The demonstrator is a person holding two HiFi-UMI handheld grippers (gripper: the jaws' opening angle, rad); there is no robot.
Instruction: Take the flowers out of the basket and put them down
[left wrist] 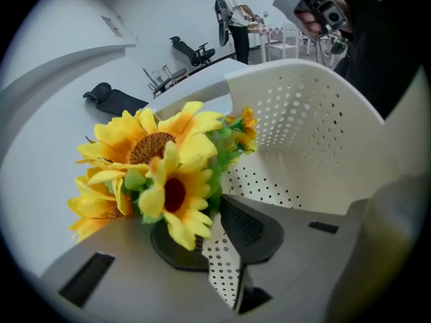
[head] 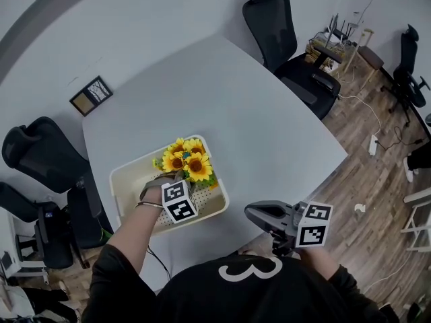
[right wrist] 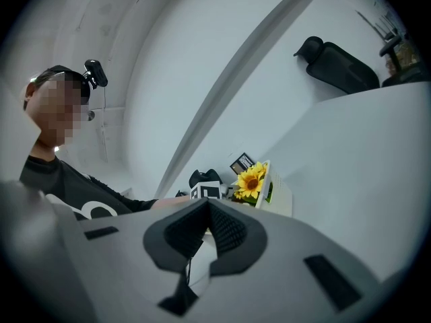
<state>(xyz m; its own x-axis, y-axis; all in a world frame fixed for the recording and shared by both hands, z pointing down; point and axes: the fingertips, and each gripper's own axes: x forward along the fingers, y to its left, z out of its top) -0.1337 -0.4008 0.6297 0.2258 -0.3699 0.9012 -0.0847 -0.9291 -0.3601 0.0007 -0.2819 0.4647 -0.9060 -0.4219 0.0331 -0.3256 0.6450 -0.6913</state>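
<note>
A bunch of yellow sunflowers [head: 185,159] stands in the cream perforated basket [head: 131,165] at the near left of the white table [head: 236,106]. My left gripper [head: 188,186] reaches into the basket at the bunch's base. In the left gripper view the flowers [left wrist: 158,180] fill the space in front of the jaws; the left gripper [left wrist: 214,204] stands nearly closed around the green part, and petals hide the left pad's tip. The basket wall [left wrist: 316,133] curves behind. My right gripper [head: 268,215] hovers at the table's near edge, shut and empty [right wrist: 207,206]. From there the flowers [right wrist: 250,178] and basket [right wrist: 279,194] show far off.
Black office chairs stand at the table's far side [head: 283,25] and on the left [head: 40,147]. A framed picture [head: 91,95] lies beyond the table's left corner. A power strip [head: 374,143] and cables lie on the wood floor at right. A person [left wrist: 236,12] stands far off.
</note>
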